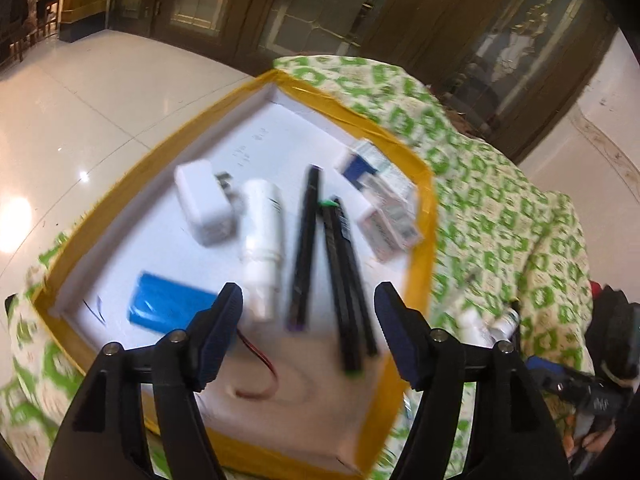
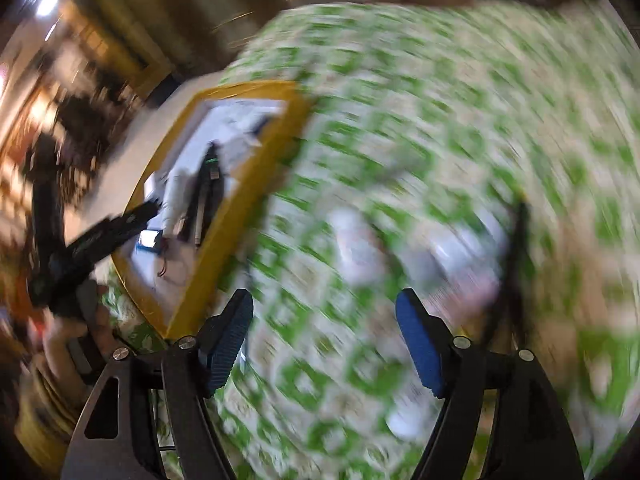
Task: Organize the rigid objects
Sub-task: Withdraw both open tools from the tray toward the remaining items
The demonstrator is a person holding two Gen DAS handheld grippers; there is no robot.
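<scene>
My left gripper hangs empty, jaws spread, over the tray. Already in it: charger, white bottle, black pens, blue battery, small boxes.

My right gripper, also spread and empty, is over the green cloth. Heavy blur there; pale things remain outside. I judge it mostly done.

A green-patterned cloth covers the table, bearing a yellow-rimmed tray.
</scene>
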